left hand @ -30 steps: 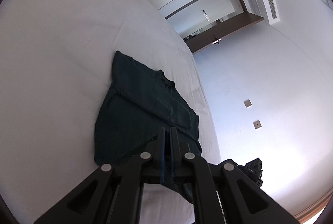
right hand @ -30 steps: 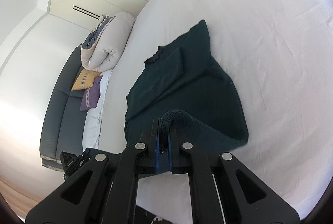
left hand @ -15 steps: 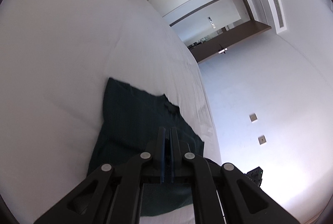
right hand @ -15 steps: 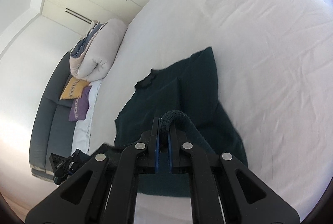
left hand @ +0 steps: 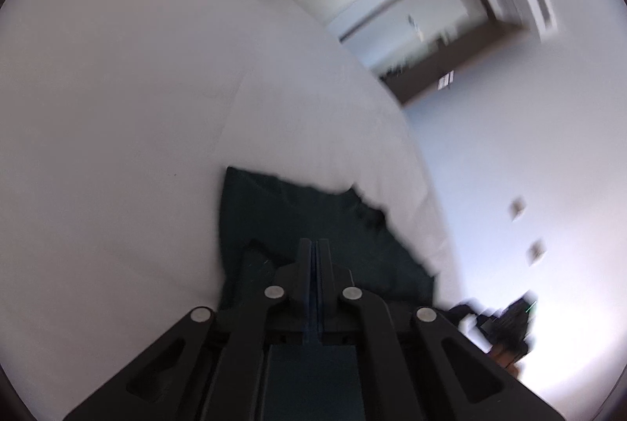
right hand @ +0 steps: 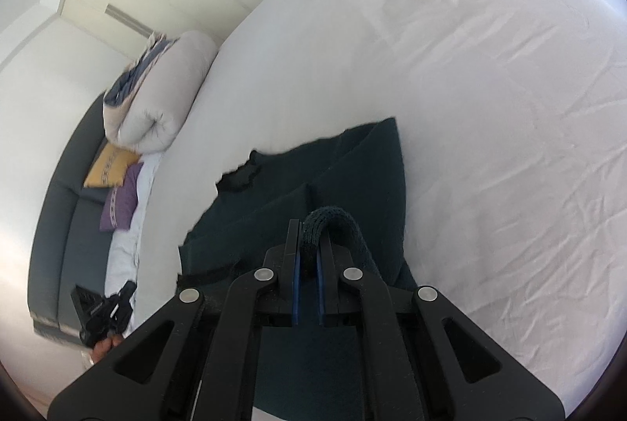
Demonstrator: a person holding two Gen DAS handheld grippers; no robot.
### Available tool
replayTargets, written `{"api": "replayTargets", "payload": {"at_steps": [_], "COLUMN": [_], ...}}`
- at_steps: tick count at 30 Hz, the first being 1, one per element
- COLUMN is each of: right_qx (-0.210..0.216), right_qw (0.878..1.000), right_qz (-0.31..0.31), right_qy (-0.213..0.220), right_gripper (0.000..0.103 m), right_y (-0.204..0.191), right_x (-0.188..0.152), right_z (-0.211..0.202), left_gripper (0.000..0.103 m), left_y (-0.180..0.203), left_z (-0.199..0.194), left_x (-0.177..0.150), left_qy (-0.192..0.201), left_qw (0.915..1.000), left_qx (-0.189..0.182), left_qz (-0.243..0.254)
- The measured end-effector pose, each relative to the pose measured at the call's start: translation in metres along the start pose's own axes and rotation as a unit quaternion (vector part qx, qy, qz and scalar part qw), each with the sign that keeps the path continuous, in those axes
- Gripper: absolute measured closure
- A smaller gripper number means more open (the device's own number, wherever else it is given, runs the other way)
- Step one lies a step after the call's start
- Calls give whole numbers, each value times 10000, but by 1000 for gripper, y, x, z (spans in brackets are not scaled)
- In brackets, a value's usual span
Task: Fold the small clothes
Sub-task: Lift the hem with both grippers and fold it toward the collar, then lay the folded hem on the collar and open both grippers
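One dark green garment (right hand: 352, 178), one white bed (right hand: 490, 88), one rolled duvet (right hand: 164, 100), two cushions, yellow (right hand: 109, 166) and purple (right hand: 121, 201), two grippers (left hand: 314, 252) (right hand: 307, 244).

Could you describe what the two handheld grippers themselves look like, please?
Both are matte black plastic. The left gripper and right gripper each have two flat parallel fingers on angled linkage arms with round silver pivot pins and triangular cutouts. The inner pads are blue. No cables or markings show.

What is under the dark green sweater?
The dark green sweater lies on the white bed sheet, its hem lifted by the right gripper. Anything beneath it is covered.
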State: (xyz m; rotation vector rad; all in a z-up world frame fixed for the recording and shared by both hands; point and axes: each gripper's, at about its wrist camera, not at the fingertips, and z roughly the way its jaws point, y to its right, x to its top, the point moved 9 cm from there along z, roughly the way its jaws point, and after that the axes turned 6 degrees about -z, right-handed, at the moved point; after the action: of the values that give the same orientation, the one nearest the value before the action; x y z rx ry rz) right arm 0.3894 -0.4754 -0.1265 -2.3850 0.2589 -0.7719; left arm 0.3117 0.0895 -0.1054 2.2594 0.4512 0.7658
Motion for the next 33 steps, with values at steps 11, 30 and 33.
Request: {"api": "replayTargets", "payload": {"at_steps": [11,30,33], "right_qx": [-44,-305,-380], "right_qw": [9997,9988,9984], "right_qz": [175,-377,-417], "right_qy": [-132,17,8], "right_gripper": [98,98,98], "right_y": [31,11,9], "right_x": [-32,-35,-37], "right_z": [0,-21,-23], "left_gripper": [36,94,97], "left_y": [-20,-20,-19], "left_z": [69,49,45], "left_x": [-29,-27,-29], "left_qy": [-980,-341,-232], "left_qw": [9773,9584,9570], "left_qx": [1376,2116,2133], "left_qz": [1276,1885,1950]}}
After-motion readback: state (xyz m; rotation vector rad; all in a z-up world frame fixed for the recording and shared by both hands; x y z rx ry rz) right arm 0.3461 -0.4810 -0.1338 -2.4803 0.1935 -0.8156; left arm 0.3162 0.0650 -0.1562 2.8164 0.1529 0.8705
